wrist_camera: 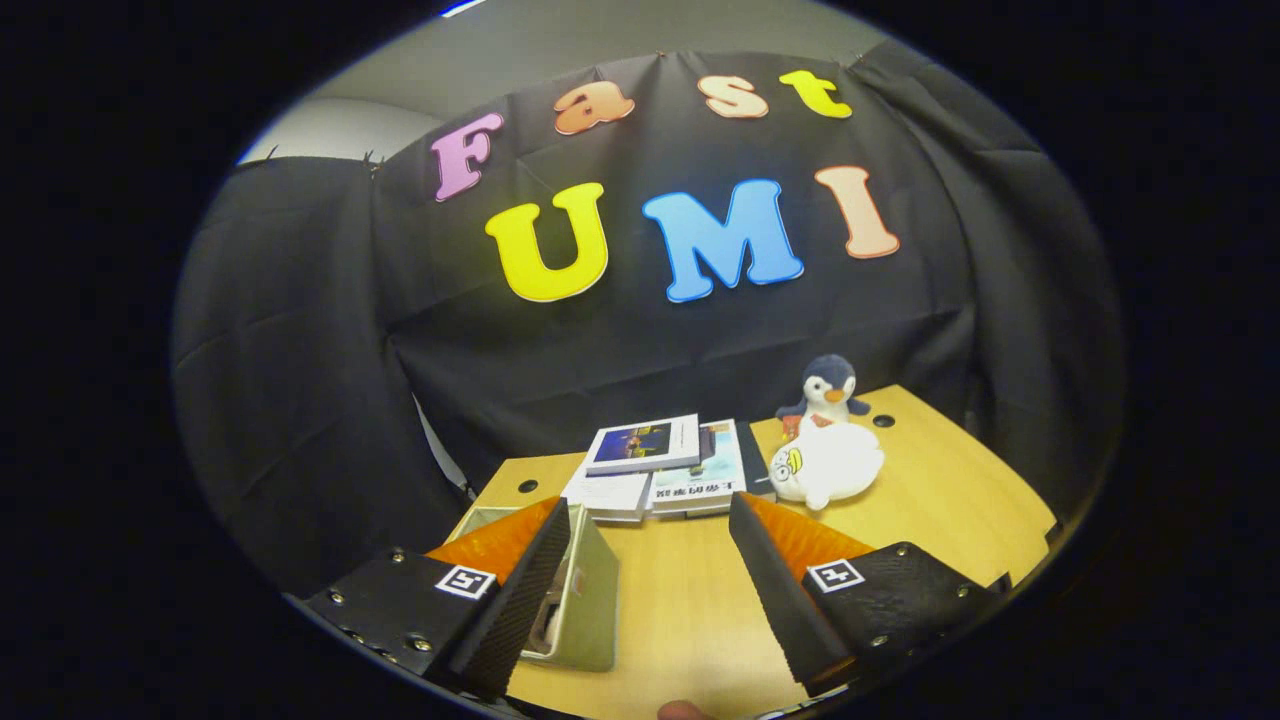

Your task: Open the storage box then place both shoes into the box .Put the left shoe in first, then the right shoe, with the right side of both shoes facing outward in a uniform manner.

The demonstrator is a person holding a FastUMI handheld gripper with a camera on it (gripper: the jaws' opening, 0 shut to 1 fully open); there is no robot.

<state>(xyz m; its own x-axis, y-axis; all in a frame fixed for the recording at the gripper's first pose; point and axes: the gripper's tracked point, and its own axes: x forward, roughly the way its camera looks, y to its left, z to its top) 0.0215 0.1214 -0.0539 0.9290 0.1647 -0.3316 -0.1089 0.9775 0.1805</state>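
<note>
Gripper: we're holding the gripper (pixel 648 560) up above the wooden table (pixel 690 610), aiming forward and a bit down, with its fingers (pixel 530 580) spread wide and nothing sitting between them.

Storage box: the pale greenish storage box (pixel 585 600) is sitting on the table right under the left-hand finger, which is covering most of it. Its near wall is poking out into the gap between the fingers.

Table: light wood, with a couple of dark round holes near the back edge, and bare wood is showing between the fingers.

Stuff beyond the fingers: a stack of books (pixel 665 465) is lying just ahead, and beside it a white plush toy (pixel 828 462) is resting on the table with a penguin plush (pixel 828 392) sitting right behind it, touching.

Room: black cloth is hanging behind the table, with grey wall showing above it.

Hard to tell: we're seeing something pale and dark inside the box next to the finger, but can't make out what it is, or whether the box has a lid on.
</note>
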